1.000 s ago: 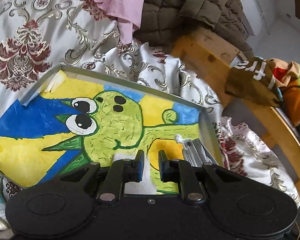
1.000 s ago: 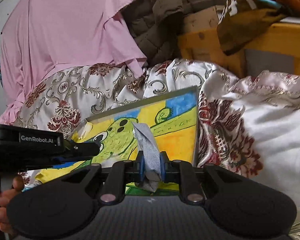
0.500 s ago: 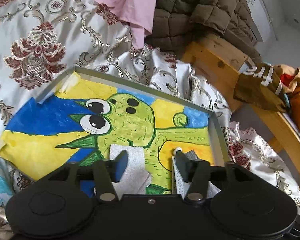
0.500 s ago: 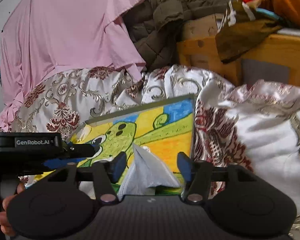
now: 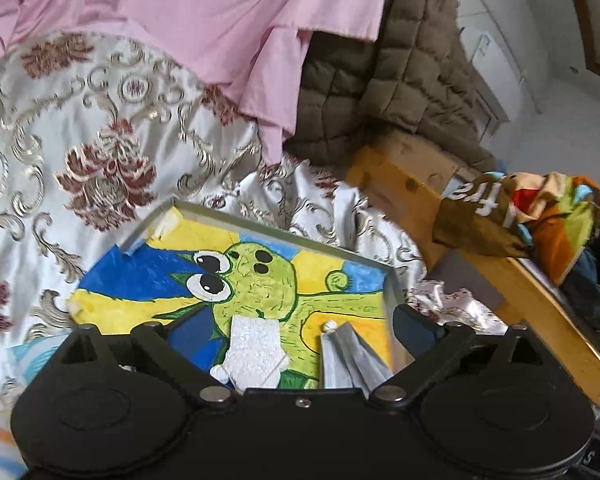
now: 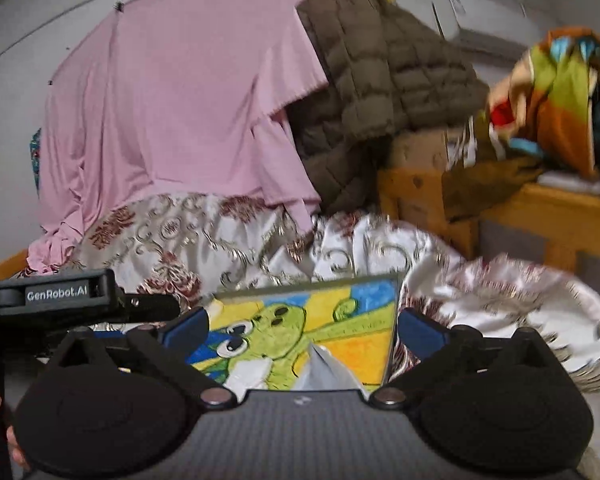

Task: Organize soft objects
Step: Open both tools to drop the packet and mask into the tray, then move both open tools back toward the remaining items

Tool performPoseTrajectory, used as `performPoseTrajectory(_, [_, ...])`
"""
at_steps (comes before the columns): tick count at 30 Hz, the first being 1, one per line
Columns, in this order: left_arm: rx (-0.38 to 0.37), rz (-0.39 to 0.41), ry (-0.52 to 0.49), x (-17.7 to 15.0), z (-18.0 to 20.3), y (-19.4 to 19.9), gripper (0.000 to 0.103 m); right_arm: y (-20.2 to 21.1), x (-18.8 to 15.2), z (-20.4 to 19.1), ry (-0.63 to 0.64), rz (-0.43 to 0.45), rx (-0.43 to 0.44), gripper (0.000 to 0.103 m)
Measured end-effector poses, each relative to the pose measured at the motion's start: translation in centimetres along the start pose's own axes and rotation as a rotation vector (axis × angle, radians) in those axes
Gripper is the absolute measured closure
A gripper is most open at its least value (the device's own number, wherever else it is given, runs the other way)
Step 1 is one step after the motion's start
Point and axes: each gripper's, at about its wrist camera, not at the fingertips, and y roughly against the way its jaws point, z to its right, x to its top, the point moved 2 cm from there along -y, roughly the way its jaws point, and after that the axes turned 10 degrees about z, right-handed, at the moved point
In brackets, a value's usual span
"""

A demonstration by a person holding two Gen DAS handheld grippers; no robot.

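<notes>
Lying low-centre on the framed green cartoon painting (image 5: 260,272) are the white textured cloth piece (image 5: 256,352) and folded grey cloth (image 5: 350,360), side by side. Left gripper (image 5: 296,330) and right gripper (image 6: 302,330) jaws stand wide apart, empty.

A white cloth (image 5: 254,354) and grey mask (image 5: 350,360) lie apart on the painting (image 5: 260,276).
</notes>
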Motion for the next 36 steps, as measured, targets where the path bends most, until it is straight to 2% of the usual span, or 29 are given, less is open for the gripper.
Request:
performPoseTrajectory(2, [-0.005, 0.019, -0.006, 0.1, 0.3, 2.1, 0.001, 1.8, 0.8, -1.0, 0.021, 0.033, 0.003, 0.000])
performPoseTrajectory(8, [-0.011, 0.084, -0.029, 0.2, 1.1, 8.3, 0.001, 7.0, 2.6, -3.4, 0.042, 0.129, 0.037, 0.000])
performPoseTrajectory(15, [0.001, 0.158, -0.057, -0.4, 1.6, 15.3, 0.001, 12.5, 3.2, -5.1, 0.018, 0.188, 0.052, 0.000])
performPoseTrajectory(20, [0.007, 0.190, -0.109, -1.7, 1.8, 19.6, 0.001, 15.9, 2.5, -6.3, 0.018, 0.191, 0.072, 0.000])
performPoseTrajectory(25, [0.018, 0.204, -0.149, -3.2, 1.6, 23.2, 0.001, 18.2, 1.2, -7.7, 0.055, 0.177, 0.056, 0.000])
performPoseTrajectory(36, [0.101, 0.173, -0.164, -7.3, -1.3, 28.4, 0.001, 21.0, -2.4, -10.3, 0.160, 0.086, 0.054, 0.000])
